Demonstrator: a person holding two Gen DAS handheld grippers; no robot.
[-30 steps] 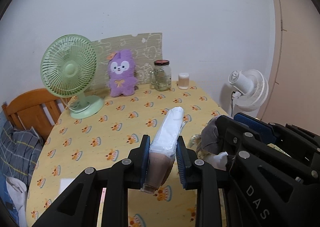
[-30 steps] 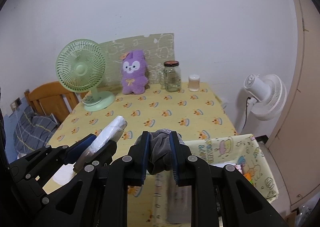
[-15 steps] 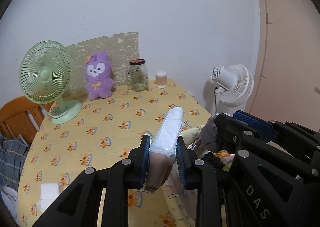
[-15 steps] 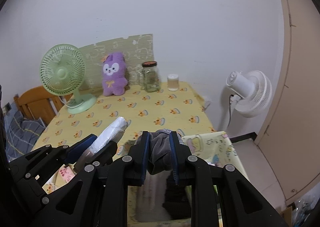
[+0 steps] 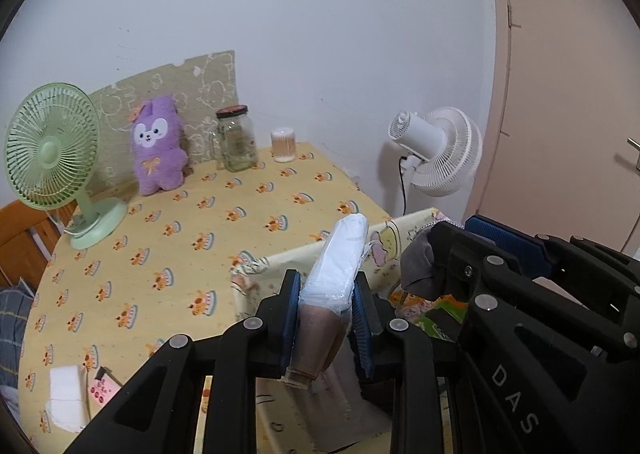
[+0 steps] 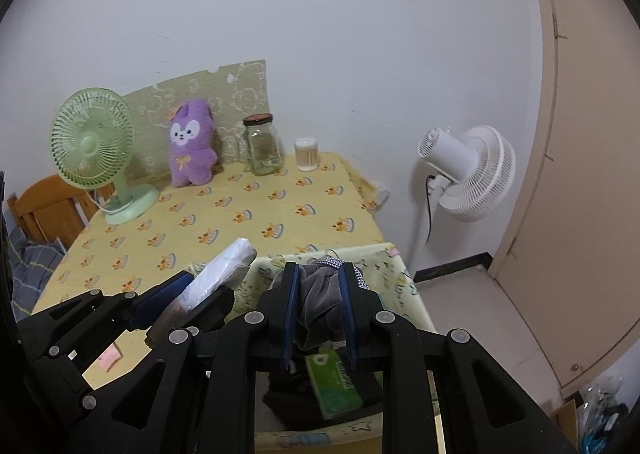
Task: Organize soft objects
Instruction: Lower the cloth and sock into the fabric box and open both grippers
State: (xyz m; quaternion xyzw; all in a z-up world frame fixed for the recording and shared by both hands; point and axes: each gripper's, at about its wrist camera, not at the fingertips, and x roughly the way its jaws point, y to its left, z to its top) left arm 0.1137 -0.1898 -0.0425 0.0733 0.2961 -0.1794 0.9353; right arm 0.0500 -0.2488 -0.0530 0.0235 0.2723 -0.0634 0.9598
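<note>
**Two soft items held over the fabric bin**

Here the bench [image 5: 248,214], covered with a yellow printed cloth, is seen with a fabric bin [image 6: 400,274] standing at its near edge. The delivery step is judged to be in hand. A grey cloth bundle [image 6: 320,306] is pinched by the right claw [image 6: 318,314] above the bin. A white plastic-wrapped pack [image 5: 340,266] is pinched by the left claw [image 5: 326,318] beside it. Next, lowering inside the walls is needed, then release.

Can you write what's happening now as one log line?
left gripper: shut on plastic-wrapped pack | right gripper: shut on grey cloth | both above fabric bin
</note>
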